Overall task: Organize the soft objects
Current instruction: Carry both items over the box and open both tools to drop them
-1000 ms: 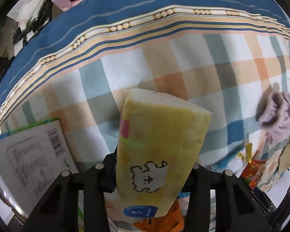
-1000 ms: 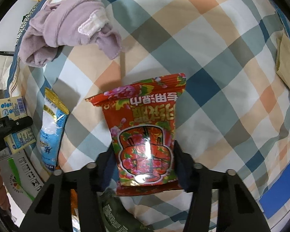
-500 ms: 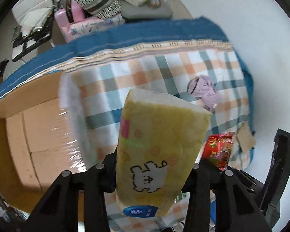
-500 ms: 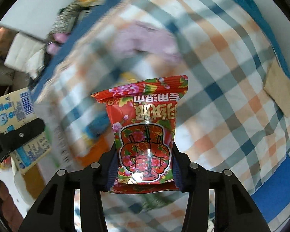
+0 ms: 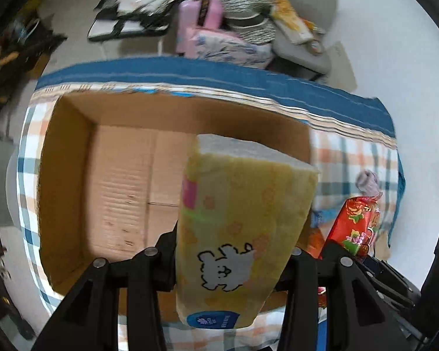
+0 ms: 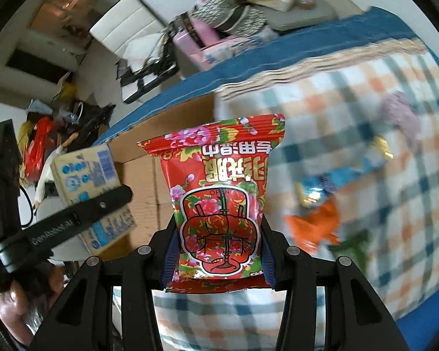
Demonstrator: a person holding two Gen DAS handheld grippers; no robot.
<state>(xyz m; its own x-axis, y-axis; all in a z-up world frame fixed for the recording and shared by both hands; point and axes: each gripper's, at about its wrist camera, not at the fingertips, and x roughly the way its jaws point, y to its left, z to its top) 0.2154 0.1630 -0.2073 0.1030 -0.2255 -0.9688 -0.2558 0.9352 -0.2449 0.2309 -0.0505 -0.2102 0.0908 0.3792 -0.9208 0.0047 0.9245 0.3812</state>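
Your left hand-held gripper (image 5: 232, 259) is clamped on a yellow tissue pack (image 5: 243, 228), fingers pressed against both sides, pack sticking out forward and held in the air over the open cardboard box (image 5: 125, 175). The box sits on the checked bedspread (image 5: 351, 161); the part of its floor you can see is bare. Your right hand-held gripper (image 6: 218, 253) is closed on a red snack bag (image 6: 219, 199), print upside down, held up near the box's right side. From the right wrist view the tissue pack (image 6: 85, 175) shows at left, above the box (image 6: 143, 181). A purple cloth (image 6: 401, 117) and blurred blue and orange packets (image 6: 316, 210) lie on the bedspread (image 6: 395, 204), well apart from the box.
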